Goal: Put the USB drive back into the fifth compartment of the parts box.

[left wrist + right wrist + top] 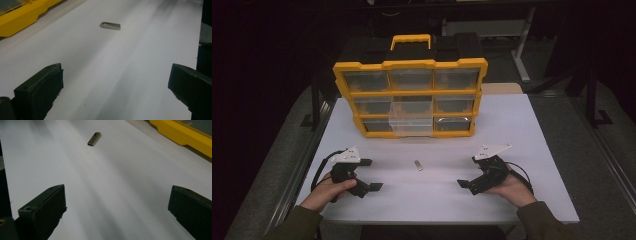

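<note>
A small flat silver metal stick [418, 165] lies at the centre of the white table [512, 125], between the left gripper [370, 175] and the right gripper [467, 172], both with jaws spread wide and empty. So thin a piece could skid away when pinched. The yellow plastic drawer organiser [410, 97], upper centre, has one clear drawer [411, 122] pulled out; nothing blocks the way.

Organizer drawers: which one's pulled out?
The bottom-row middle drawer of the yellow organizer. Its clear front juts toward the table edge, past the frame; the other eight sit flush.
</note>
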Action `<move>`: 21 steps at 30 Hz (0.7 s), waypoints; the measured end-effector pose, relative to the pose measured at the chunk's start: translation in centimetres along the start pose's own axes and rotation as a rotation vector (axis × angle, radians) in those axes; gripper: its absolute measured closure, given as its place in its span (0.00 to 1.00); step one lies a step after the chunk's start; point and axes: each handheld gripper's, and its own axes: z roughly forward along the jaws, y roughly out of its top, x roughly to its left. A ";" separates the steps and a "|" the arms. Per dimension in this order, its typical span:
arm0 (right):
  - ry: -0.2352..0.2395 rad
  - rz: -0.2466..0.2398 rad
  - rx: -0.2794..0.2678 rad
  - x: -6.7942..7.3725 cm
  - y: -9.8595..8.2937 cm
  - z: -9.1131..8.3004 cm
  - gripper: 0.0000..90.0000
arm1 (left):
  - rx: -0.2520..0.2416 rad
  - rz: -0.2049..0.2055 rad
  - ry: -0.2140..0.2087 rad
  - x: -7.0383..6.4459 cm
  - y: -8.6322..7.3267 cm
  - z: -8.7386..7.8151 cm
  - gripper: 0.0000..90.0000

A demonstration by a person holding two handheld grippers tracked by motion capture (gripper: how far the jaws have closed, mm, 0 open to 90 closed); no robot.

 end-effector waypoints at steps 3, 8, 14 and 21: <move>0.003 -0.002 -0.002 0.0 0.2 0.1 0.01 | 0.001 -0.001 -0.002 0.0 0.0 0.1 0.00; 0.010 -0.008 -0.001 0.0 0.6 0.5 0.01 | 0.003 0.000 -0.003 0.0 0.0 0.1 0.00; 0.014 -0.009 0.002 0.0 0.9 0.8 0.01 | 0.001 -0.004 -0.006 0.0 -0.1 0.1 0.00; 0.019 -0.011 -0.002 0.0 1.3 1.0 0.01 | 0.003 -0.003 -0.007 -0.1 0.0 0.2 0.00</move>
